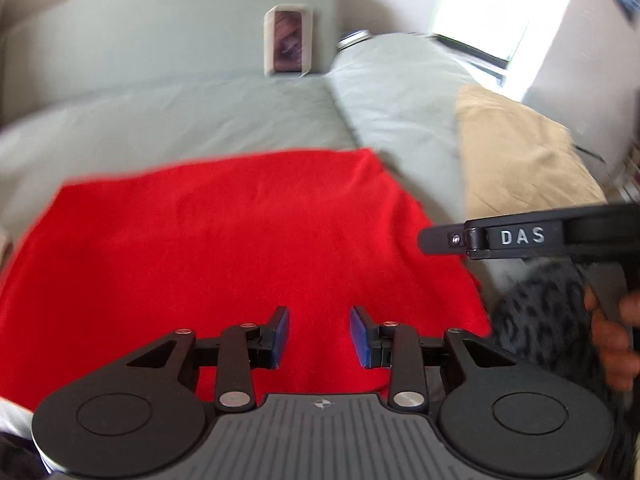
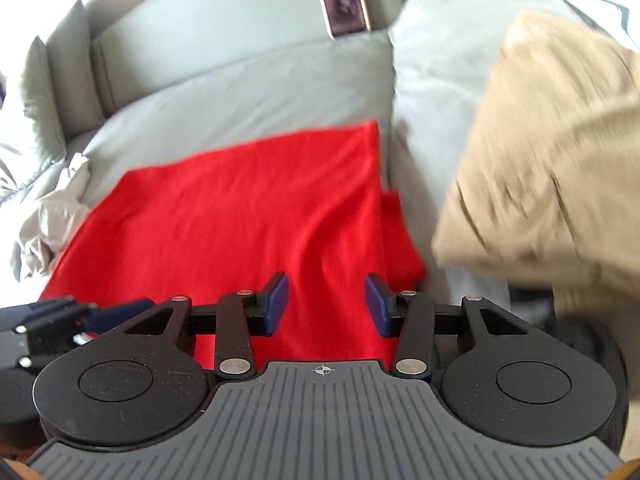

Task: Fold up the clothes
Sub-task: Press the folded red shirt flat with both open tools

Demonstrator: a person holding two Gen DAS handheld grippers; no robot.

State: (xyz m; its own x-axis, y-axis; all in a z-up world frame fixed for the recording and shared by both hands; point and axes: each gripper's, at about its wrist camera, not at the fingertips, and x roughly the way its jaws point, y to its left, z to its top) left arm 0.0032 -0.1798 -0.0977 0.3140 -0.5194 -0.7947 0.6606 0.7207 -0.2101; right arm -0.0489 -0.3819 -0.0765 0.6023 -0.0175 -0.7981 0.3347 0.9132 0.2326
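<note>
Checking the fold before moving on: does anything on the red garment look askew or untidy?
Mostly neat. The red garment lies flat on the grey bedding, but at its right edge a lower layer sticks out past the top layer, so the edges don't line up.

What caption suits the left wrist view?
Open left gripper above a flat red garment on a grey bed.

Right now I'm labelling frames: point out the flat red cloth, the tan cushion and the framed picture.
flat red cloth (image 1: 224, 240), left wrist view, centre.
tan cushion (image 2: 552, 152), right wrist view, front face.
framed picture (image 1: 287, 42), left wrist view, dark middle.
</note>
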